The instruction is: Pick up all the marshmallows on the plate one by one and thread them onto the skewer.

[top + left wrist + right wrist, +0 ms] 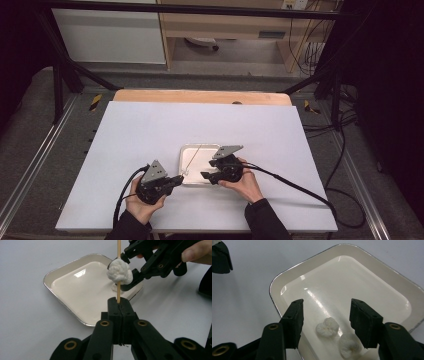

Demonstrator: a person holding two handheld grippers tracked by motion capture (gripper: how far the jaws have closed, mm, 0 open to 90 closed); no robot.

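The wooden skewer stands upright, its lower end pinched between the closed jaws of my left gripper, and a white marshmallow is threaded on it a little above those jaws. In the left gripper view my right gripper sits just behind that marshmallow, its jaw tips on either side of it; I cannot tell whether they touch it. From my right gripper's own view the jaws stand well apart, and between them, lying on the floor of the tray, are two more marshmallows: one near the middle of the gap and another just beside it, close to the right jaw. The tray is a shallow cream-coloured rectangle with a thin metal rim and rounded corners, glossy enough to catch the light. In the high view it lies on the white surface nearer the front edge than the back, roughly midway between the left and right edges. My left hand holds its gripper at the tray's front left corner, and my right hand holds the other at the tray's front right side, cables trailing off toward the front of the surface.
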